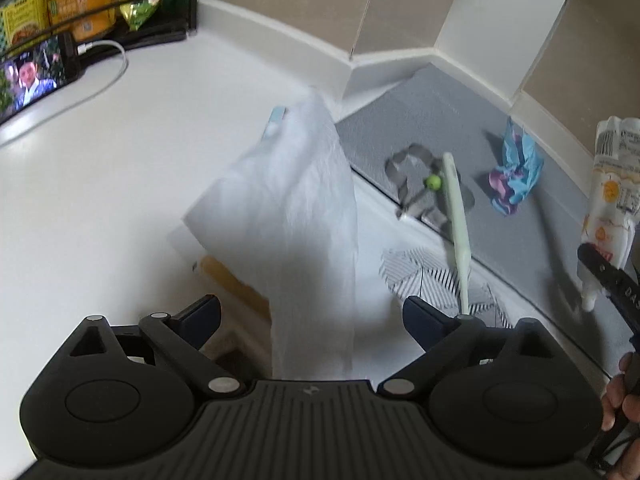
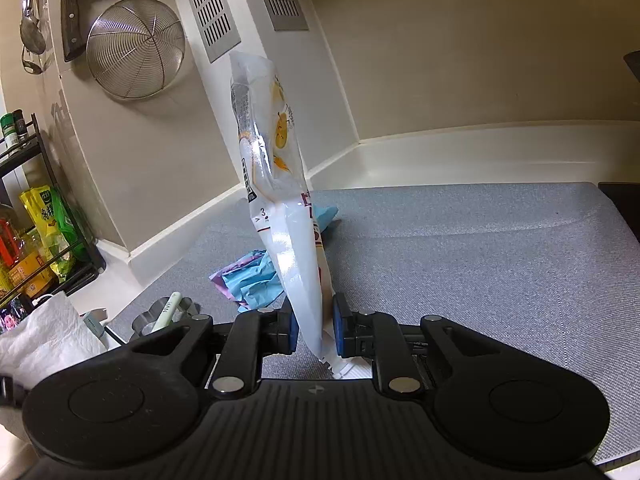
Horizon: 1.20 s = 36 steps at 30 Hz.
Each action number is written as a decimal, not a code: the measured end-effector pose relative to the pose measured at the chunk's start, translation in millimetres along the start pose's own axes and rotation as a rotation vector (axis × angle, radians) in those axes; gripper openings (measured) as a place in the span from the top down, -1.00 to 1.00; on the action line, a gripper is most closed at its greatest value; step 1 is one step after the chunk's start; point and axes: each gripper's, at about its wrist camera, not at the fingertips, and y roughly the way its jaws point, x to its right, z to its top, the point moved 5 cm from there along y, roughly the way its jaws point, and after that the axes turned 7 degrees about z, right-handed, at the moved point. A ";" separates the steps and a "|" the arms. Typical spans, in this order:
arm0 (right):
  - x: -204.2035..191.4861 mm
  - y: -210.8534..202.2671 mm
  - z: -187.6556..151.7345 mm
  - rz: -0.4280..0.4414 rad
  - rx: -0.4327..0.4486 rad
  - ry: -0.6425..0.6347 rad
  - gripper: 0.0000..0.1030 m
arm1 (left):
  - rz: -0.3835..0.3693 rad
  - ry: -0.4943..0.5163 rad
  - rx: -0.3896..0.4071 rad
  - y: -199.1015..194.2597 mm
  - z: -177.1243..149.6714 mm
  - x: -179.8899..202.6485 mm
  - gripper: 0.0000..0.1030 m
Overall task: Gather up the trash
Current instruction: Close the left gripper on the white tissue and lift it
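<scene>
My right gripper [image 2: 314, 330] is shut on a white plastic snack wrapper [image 2: 276, 184] with orange print, held upright above the grey mat [image 2: 460, 248]. The wrapper also shows in the left wrist view [image 1: 612, 188] at the far right. A crumpled blue and purple wrapper [image 1: 514, 176] lies on the mat, also seen behind the held wrapper [image 2: 252, 280]. My left gripper [image 1: 312, 316] is open, fingers wide apart. A white paper towel [image 1: 292, 216] rises between its fingers, not pinched by the pads; it also shows in the right wrist view [image 2: 44, 332].
A metal cookie cutter [image 1: 412, 184], a pale green stick [image 1: 456, 216] and a small green ball [image 1: 433, 182] lie at the mat's edge. A phone [image 1: 32, 76] with a cable and a black rack of food packets [image 1: 92, 4] stand at back left. A strainer [image 2: 134, 46] hangs on the wall.
</scene>
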 end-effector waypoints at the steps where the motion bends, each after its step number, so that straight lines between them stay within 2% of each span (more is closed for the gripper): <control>1: -0.1 -0.1 -0.2 0.000 0.000 -0.002 0.65 | 0.004 0.006 0.007 -1.0 -2.7 0.0 -0.92; 2: -0.4 -0.2 -0.4 0.001 0.000 -0.003 0.65 | 0.014 0.014 0.017 -2.5 -4.3 0.2 -0.84; 5: -0.5 -0.1 -1.0 0.001 -0.001 -0.009 0.65 | 0.045 0.024 0.044 -8.0 -2.3 2.3 -0.20; 6: -0.3 -0.2 -1.1 0.001 -0.001 -0.010 0.65 | 0.055 0.015 0.051 -10.5 -0.7 1.9 0.12; 9: 0.1 0.0 -0.9 0.000 -0.001 -0.013 0.65 | 0.080 0.001 0.053 -16.4 5.0 -1.3 0.66; 12: 0.0 -0.3 -0.9 0.001 0.002 -0.016 0.65 | 0.048 -0.032 0.048 -24.8 9.0 -7.7 0.77; 16: 0.3 -0.3 -1.3 0.001 0.002 -0.015 0.65 | 0.016 -0.040 0.062 -38.8 14.3 -10.9 0.82; 20: -0.9 -0.8 -1.5 0.005 0.005 -0.020 0.65 | 0.065 0.005 0.082 -43.1 17.4 -12.9 0.83; 22: -1.0 -1.1 -1.8 0.006 0.007 -0.025 0.65 | 0.094 -0.011 0.080 -39.1 18.9 -20.7 0.83; 24: -0.7 -1.6 -2.1 0.006 0.007 -0.025 0.65 | 0.101 -0.029 0.081 -37.7 19.4 -29.4 0.98; 26: 0.0 -1.3 -1.9 0.007 0.007 -0.024 0.65 | 0.103 -0.033 0.090 -39.9 19.0 -34.3 0.98; 30: -0.5 -3.2 -1.3 0.009 0.021 -0.025 0.65 | 0.106 0.006 0.157 -57.6 18.9 -30.2 0.99; 36: -2.6 -6.9 0.9 0.024 0.051 -0.029 0.65 | 0.040 0.040 0.299 -104.7 36.5 -12.4 0.99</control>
